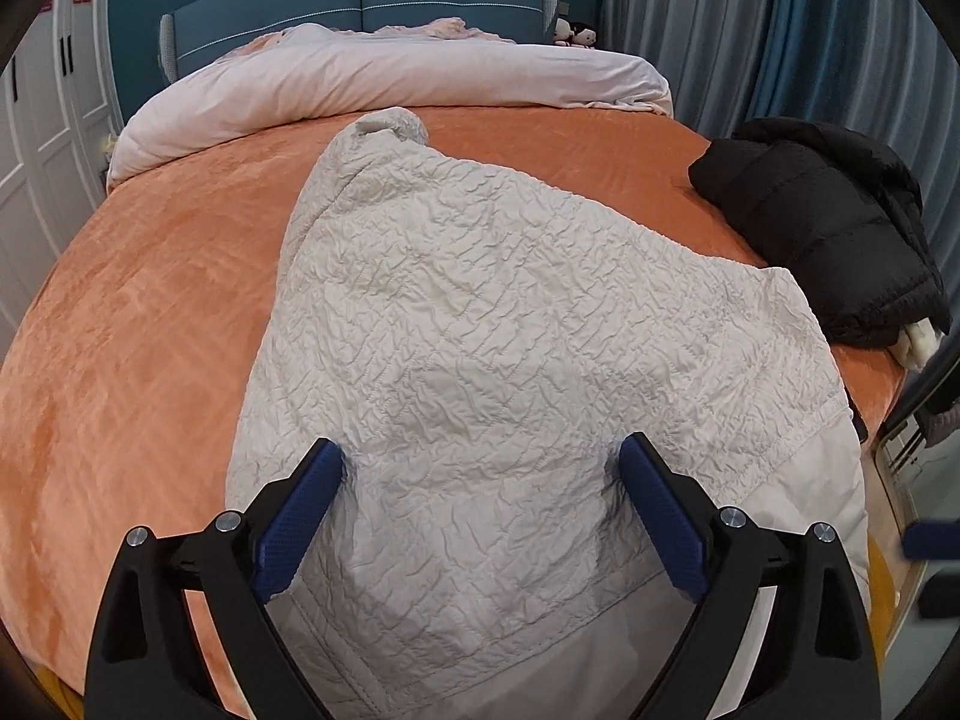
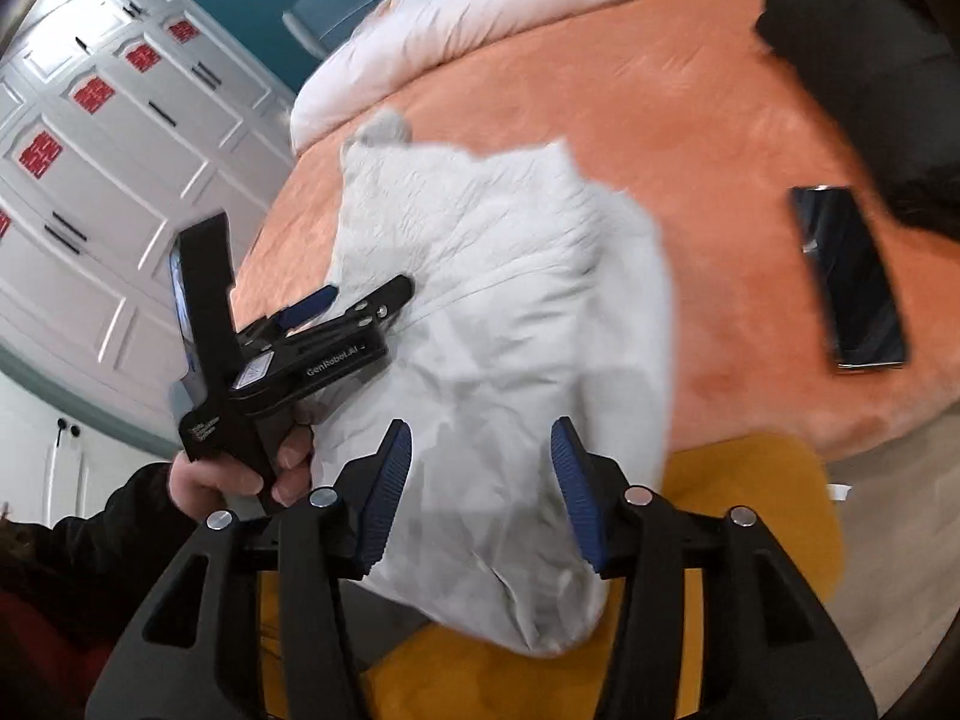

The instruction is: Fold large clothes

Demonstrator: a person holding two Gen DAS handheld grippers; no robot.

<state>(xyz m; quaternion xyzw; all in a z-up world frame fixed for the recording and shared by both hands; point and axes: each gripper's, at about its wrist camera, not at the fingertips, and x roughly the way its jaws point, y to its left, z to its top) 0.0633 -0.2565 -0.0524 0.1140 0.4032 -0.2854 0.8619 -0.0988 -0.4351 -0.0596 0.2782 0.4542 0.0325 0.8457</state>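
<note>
A large white quilted garment [image 1: 480, 324] lies on the orange bed [image 1: 150, 300], its near end hanging over the bed's front edge. My left gripper [image 1: 480, 456] is open, its blue pads [image 1: 300, 516] resting on the garment's near part. In the right wrist view the garment [image 2: 498, 276] lies ahead and my right gripper [image 2: 480, 450] is open just above its hanging end, holding nothing. The left gripper [image 2: 366, 297] shows there, hand-held, low over the garment's left side.
A black puffer jacket [image 1: 840, 228] lies at the bed's right edge. A dark phone [image 2: 852, 276] lies on the bed near it. A pale duvet [image 1: 390, 78] is bunched at the headboard. White wardrobes [image 2: 90, 180] stand left; a yellow surface [image 2: 750, 510] lies below the bed edge.
</note>
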